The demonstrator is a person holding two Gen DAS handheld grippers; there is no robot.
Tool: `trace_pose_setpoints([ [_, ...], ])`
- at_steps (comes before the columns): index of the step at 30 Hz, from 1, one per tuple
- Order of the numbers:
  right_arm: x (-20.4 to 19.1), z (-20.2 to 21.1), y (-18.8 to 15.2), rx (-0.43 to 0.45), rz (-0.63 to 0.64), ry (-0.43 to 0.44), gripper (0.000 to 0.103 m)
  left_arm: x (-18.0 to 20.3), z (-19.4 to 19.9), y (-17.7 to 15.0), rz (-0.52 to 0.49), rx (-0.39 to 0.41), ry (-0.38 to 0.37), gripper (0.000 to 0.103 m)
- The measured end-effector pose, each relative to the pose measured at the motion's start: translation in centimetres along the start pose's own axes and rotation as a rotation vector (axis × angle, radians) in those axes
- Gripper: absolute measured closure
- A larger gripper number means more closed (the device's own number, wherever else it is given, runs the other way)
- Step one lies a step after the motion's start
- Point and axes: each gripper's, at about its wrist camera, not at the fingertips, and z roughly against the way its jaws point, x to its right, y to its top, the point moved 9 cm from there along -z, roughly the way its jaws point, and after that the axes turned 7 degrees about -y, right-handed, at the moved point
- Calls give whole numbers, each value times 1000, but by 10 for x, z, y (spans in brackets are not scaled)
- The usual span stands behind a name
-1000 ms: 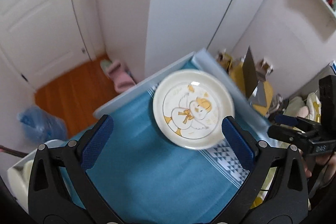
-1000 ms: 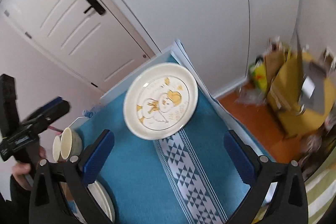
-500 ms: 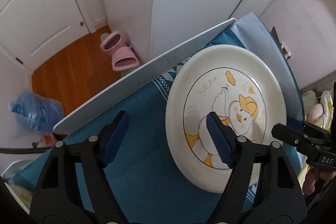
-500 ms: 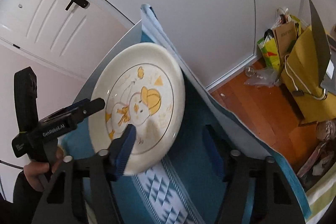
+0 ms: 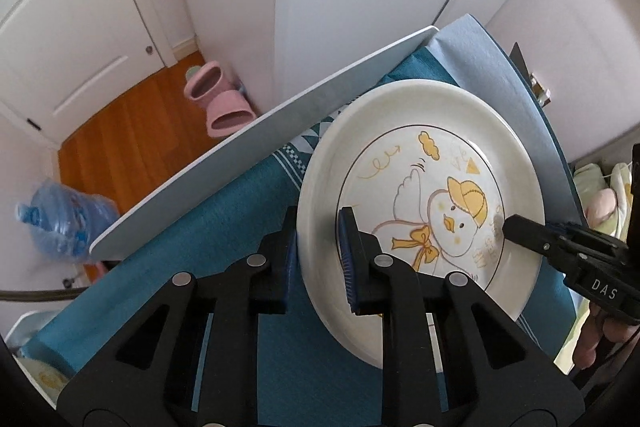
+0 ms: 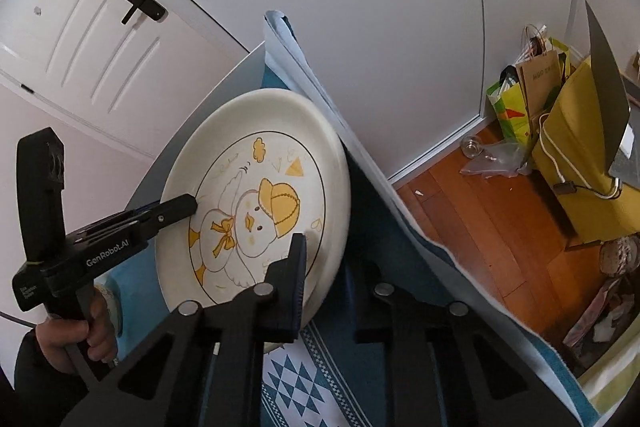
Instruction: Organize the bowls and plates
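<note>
Duck-print plate (image 5: 420, 183) on teal tablecloth (image 5: 208, 239) at table corner, rim clamped by left gripper (image 5: 318, 255) and right gripper (image 6: 324, 279), jaws just closed. Room: white door (image 5: 60, 27), wood floor (image 5: 128, 131), pink slippers (image 5: 218, 99).

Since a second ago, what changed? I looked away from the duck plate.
Both grippers came down from above and their jaws have just been closing on the white duck-print plate: the left gripper pinches one rim, the right gripper the opposite rim. The plate stays on the teal tablecloth.
</note>
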Motion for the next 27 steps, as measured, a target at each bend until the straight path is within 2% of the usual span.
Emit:
trace_pose_setpoints([
  [4, 0, 13, 2, 16, 10, -7, 87, 8, 17, -2, -6, 35, 0, 86],
  [8, -8, 38, 2, 53, 63, -12, 87, 19, 53, -6, 2, 87, 5, 86],
  [16, -43, 118, -5, 131, 159, 22, 87, 40, 150, -27, 24, 208, 15, 86],
  [19, -56, 143, -14, 164, 185, 30, 87, 44, 187, -46, 46, 250, 13, 86],
  [21, -67, 158, -25, 177, 217, 36, 87, 44, 213, -65, 58, 272, 38, 86],
  [27, -106, 185, -70, 161, 311, 109, 87, 28, 274, -127, 154, 333, 75, 86],
])
